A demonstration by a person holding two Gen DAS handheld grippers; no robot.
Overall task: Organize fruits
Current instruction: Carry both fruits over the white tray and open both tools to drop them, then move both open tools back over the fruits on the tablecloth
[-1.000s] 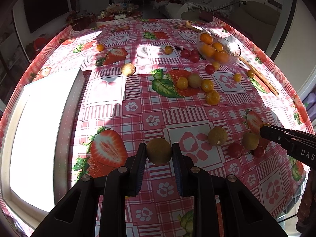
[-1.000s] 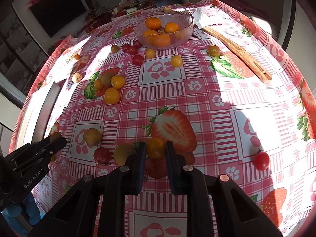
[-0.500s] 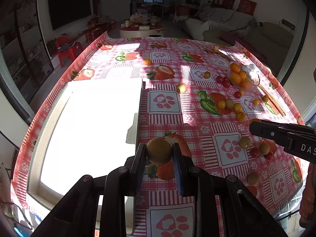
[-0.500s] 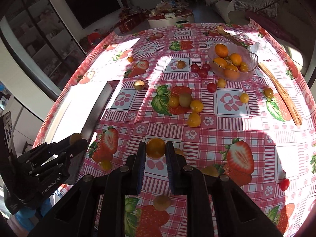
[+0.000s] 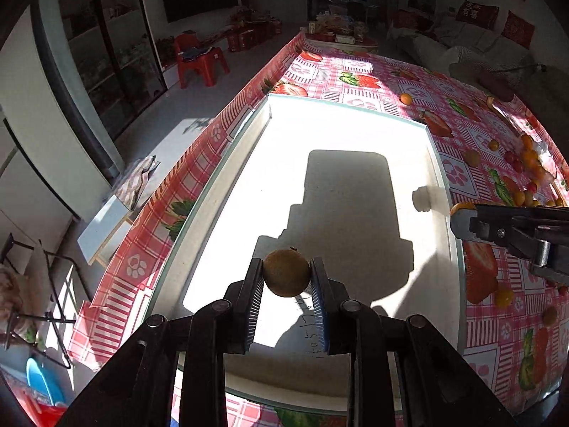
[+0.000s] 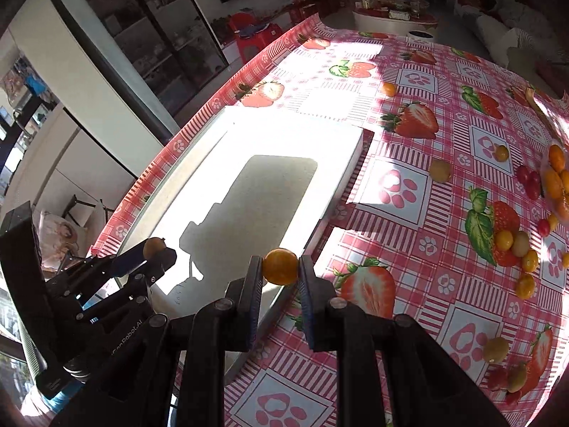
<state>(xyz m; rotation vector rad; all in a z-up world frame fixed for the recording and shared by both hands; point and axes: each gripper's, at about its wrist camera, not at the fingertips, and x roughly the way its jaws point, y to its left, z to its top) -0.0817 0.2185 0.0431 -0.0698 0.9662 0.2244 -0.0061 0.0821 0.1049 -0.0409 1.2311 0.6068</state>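
Note:
My left gripper [image 5: 286, 273] is shut on a brown round fruit [image 5: 286, 272] and hangs over the white tray [image 5: 440, 163], near its front end. In the right wrist view the left gripper [image 6: 156, 249] shows at the lower left with the brown fruit [image 6: 153, 245] at its tip. My right gripper [image 6: 280, 267] is shut on a small orange fruit [image 6: 280, 266], above the tray's right rim [image 6: 352, 163]. From the left wrist view the right gripper [image 5: 462, 213] reaches in from the right edge, the orange fruit [image 5: 461, 206] just visible at its tip.
Several loose yellow, orange and red fruits [image 6: 512, 242] lie on the strawberry-print tablecloth [image 6: 419, 192] right of the tray. A glass bowl of oranges [image 6: 556, 178] sits at the far right edge. Beyond the table's left edge the floor drops away, with a red stool [image 5: 201, 60].
Both grippers have swung left with their fruits, from over the tablecloth to the white tray. The left one now hangs over the tray's inside, the right one over its right rim.

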